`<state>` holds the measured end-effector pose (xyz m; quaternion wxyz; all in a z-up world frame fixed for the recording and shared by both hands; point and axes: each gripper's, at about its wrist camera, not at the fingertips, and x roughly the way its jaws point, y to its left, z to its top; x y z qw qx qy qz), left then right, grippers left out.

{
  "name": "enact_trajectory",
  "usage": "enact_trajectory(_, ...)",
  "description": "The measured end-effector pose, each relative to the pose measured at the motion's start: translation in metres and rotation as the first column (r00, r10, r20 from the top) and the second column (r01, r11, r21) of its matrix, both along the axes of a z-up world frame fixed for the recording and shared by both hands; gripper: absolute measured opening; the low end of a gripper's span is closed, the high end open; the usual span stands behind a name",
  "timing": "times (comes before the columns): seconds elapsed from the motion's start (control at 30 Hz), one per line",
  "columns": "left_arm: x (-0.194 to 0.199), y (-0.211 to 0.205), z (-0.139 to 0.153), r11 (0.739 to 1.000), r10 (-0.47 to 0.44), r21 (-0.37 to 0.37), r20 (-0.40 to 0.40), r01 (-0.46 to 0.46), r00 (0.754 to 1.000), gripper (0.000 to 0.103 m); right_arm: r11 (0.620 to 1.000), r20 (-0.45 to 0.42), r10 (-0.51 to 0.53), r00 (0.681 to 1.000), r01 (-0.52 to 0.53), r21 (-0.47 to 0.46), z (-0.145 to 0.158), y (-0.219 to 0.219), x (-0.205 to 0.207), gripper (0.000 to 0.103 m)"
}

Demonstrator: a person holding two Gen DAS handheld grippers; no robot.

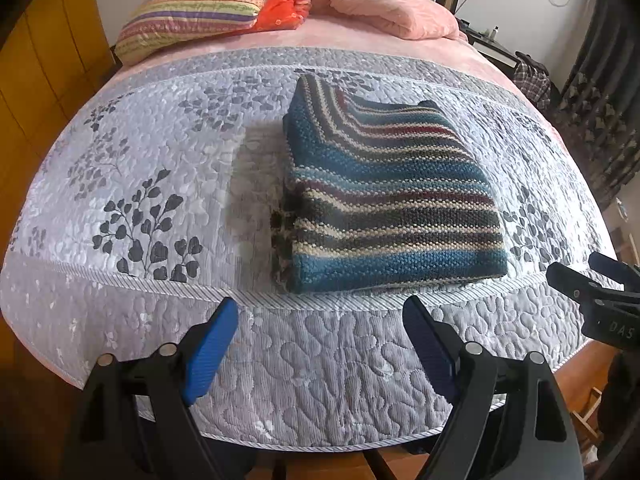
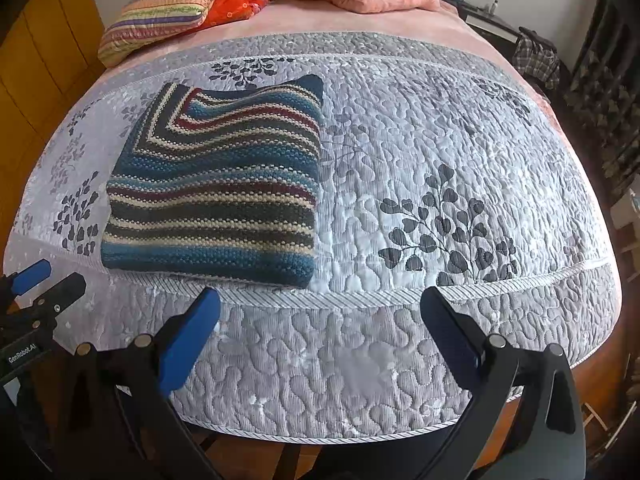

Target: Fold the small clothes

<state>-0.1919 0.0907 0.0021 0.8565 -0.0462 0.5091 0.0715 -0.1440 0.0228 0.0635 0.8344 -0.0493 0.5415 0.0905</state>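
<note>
A striped knit sweater point(image 1: 392, 196) in blue, cream, grey and maroon lies folded into a compact rectangle on the grey quilted bedspread point(image 1: 160, 152). In the right wrist view the same sweater point(image 2: 216, 188) sits left of centre. My left gripper point(image 1: 322, 308) hangs open over the bed's near edge, just short of the sweater, nothing between its blue pads. My right gripper point(image 2: 320, 300) is open too, in front of the sweater's right corner, and holds nothing. Each gripper shows at the side of the other's view: the right gripper point(image 1: 592, 280) and the left gripper point(image 2: 44, 280).
The bedspread point(image 2: 440, 140) stretches bare to the right of the sweater. Striped and orange cushions point(image 1: 208, 12) and pink pillows point(image 1: 396, 8) lie at the head of the bed. A wooden wardrobe point(image 1: 44, 72) stands left; dark curtains point(image 1: 600, 120) and a plaid garment point(image 1: 532, 80) are right.
</note>
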Motion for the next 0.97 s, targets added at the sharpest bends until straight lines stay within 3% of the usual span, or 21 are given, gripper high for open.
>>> enact_trajectory(0.97,0.0012,-0.0028,0.0001,1.000,-0.006,0.009,0.004,0.005,1.000,0.085,1.000,0.001,-0.012,1.000,0.012,-0.025,-0.0030,-0.0030,0.0018,0.100)
